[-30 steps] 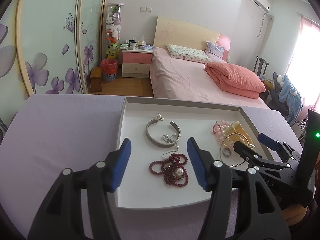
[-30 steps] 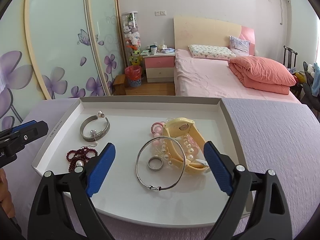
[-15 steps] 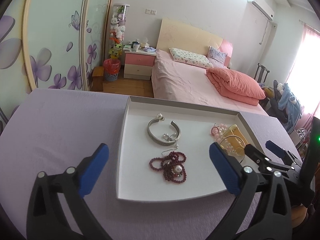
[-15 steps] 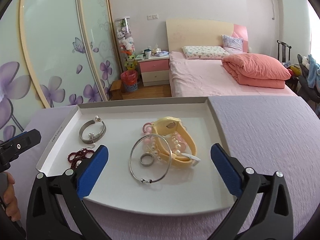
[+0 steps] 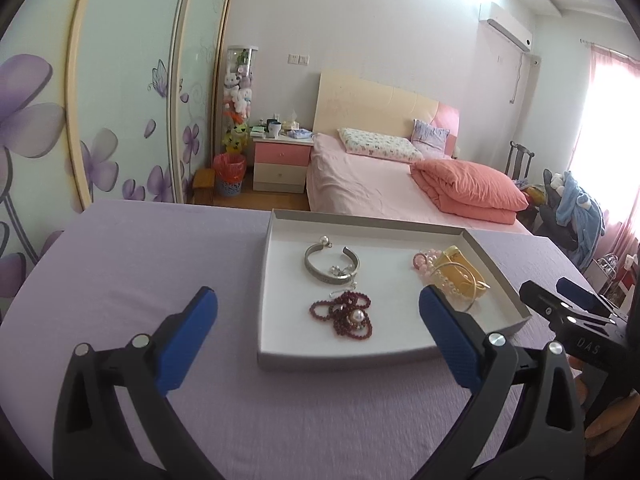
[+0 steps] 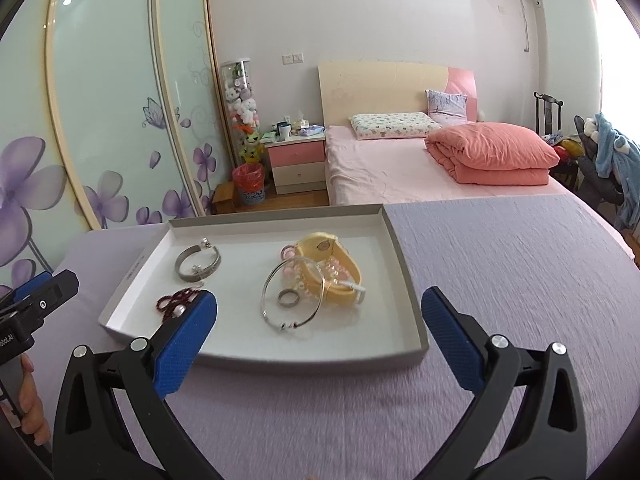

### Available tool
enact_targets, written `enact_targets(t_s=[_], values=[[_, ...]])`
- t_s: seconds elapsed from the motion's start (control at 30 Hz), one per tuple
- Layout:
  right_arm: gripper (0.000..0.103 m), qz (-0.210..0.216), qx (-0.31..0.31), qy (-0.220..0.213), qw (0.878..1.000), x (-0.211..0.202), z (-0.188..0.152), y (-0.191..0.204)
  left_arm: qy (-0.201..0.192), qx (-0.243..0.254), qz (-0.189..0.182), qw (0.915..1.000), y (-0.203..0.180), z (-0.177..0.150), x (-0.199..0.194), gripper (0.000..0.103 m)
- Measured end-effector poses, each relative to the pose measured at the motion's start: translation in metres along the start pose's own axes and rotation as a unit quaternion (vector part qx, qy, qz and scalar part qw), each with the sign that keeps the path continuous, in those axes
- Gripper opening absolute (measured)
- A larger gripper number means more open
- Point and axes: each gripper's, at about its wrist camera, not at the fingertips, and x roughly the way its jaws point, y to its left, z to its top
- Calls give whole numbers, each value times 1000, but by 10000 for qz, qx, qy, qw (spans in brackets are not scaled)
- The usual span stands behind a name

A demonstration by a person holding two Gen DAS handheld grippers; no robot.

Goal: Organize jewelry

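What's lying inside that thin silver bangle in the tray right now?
In the right wrist view, a small silver ring lies on the tray floor inside the thin silver bangle. The bangle's far side rests over pink and pearl beads and the yellow watch; anything beneath those is hidden.

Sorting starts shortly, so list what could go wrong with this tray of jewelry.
The thin silver bangle, the ring and the pearl strand overlap the yellow watch: lifting one may drag the others. The dark red bead necklace lies coiled and could snag. The shallow tray may slide on the purple cloth.
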Motion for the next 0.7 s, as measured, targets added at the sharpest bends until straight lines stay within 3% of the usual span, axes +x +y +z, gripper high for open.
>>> enact_targets(t_s=[0.7], values=[[102,247,-122,-144,9995,-49,-30,26,-257,-106,-105,9996,-3,-34,-67,101]])
